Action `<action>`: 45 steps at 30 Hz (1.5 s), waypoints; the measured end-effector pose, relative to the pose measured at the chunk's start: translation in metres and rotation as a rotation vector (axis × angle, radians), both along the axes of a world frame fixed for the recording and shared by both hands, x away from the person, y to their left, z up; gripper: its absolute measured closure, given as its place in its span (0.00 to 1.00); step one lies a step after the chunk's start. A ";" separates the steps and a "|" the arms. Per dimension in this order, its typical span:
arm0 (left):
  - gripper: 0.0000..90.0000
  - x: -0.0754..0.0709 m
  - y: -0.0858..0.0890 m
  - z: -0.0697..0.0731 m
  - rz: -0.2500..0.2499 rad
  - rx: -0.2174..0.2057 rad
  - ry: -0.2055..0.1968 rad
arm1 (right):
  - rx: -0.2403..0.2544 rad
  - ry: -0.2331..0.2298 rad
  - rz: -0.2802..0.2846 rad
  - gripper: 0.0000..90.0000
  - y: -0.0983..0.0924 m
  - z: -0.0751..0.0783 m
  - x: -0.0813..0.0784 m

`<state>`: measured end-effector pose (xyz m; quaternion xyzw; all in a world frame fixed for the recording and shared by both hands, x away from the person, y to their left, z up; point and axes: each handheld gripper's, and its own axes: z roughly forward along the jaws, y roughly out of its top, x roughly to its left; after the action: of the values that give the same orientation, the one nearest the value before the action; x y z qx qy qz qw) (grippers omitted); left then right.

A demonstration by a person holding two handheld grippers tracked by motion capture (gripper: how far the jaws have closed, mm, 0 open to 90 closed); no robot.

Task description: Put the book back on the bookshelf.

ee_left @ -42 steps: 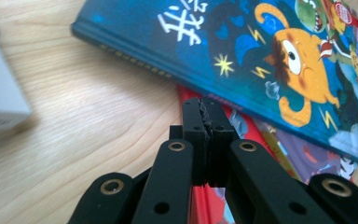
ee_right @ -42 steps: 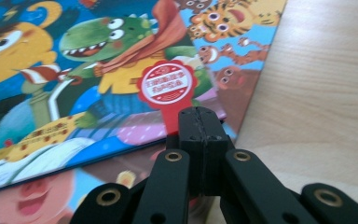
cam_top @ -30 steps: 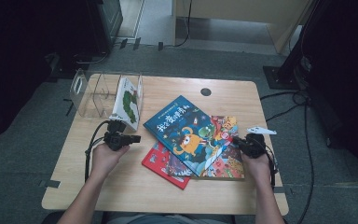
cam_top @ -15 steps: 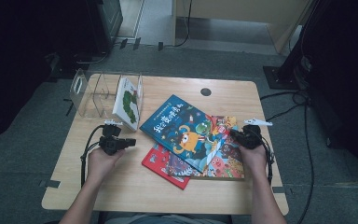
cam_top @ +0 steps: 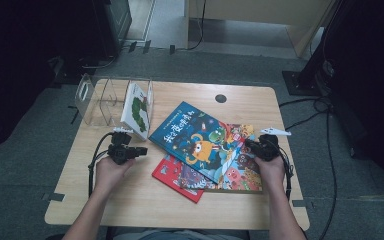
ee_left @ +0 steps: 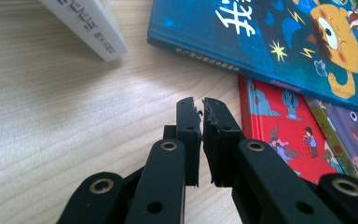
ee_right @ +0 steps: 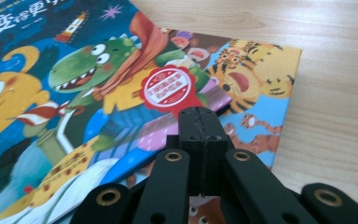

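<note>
Three picture books lie overlapped mid-table: a blue book (cam_top: 202,140) (ee_left: 270,37) (ee_right: 51,84) on top, a red book (cam_top: 172,172) (ee_left: 279,126) under its near corner, and a tiger-cover book (cam_top: 242,172) (ee_right: 256,79) under its right side. My left gripper (cam_top: 142,150) (ee_left: 203,105) lies low on the bare wood just left of the red book. Its jaws have just been opening to a narrow slit, with nothing between them. My right gripper (cam_top: 249,146) (ee_right: 201,114) is shut and empty over the tiger-cover book, pointing at the blue book's right edge.
A clear plastic book rack (cam_top: 97,95) stands at the back left with one white book (cam_top: 139,107) (ee_left: 88,23) leaning in its right slot. A round cable hole (cam_top: 220,98) sits near the table's far edge. Cables trail from both grippers.
My right gripper has edged a little away from the table's front edge, along the books' right side. My left hand has stayed in place.
</note>
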<state>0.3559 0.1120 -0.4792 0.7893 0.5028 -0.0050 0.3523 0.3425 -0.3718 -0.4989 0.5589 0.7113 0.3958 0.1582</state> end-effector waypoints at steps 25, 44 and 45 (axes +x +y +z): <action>0.95 0.016 -0.019 0.008 -0.052 -0.013 -0.021 | -0.004 -0.019 0.140 1.00 0.073 0.003 -0.050; 0.94 0.015 -0.016 0.009 -0.046 -0.011 -0.024 | -0.001 -0.046 0.243 1.00 0.137 0.001 -0.075; 0.94 0.015 -0.016 0.009 -0.046 -0.011 -0.024 | -0.002 -0.047 0.249 1.00 0.140 0.001 -0.077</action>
<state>0.3705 0.0961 -0.4702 0.7986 0.4803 -0.0063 0.3626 0.2660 -0.2318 -0.4982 0.4566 0.7718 0.4247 0.1248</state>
